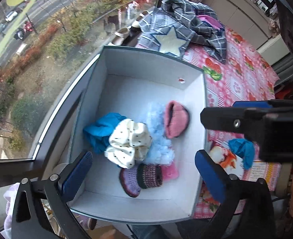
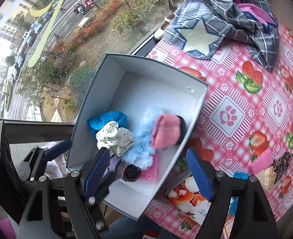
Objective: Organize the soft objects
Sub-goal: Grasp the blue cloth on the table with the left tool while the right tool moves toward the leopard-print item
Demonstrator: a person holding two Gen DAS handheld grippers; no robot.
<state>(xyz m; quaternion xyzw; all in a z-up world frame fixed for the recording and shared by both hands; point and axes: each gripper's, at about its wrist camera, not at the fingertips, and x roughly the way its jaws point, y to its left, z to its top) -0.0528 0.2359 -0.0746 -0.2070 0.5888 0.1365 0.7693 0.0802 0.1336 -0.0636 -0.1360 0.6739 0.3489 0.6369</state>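
A white box (image 1: 154, 59) stands on the table beside the window. In it lie a blue cloth (image 1: 102, 129), a cream dotted cloth (image 1: 128, 139), a light blue fluffy piece (image 1: 158, 145), a pink knitted hat (image 1: 174, 119), purple knitted booties (image 1: 144, 177) and a pink pad (image 1: 170, 172). My left gripper (image 1: 144, 171) hangs open above the box, with nothing between its blue pads. My right gripper (image 2: 148, 171) is also open, over the box's near right wall, and holds nothing. The pink knitted hat (image 2: 166, 131) rests loose in the box.
A pink strawberry tablecloth (image 2: 246, 99) covers the table. At the back lies a plaid cloth with a star (image 2: 202, 35). A pink piece (image 2: 261, 161) and a leopard-print piece (image 2: 282, 163) sit at the right, a blue cloth (image 1: 242, 151) and a printed packet (image 2: 188, 199) near the box.
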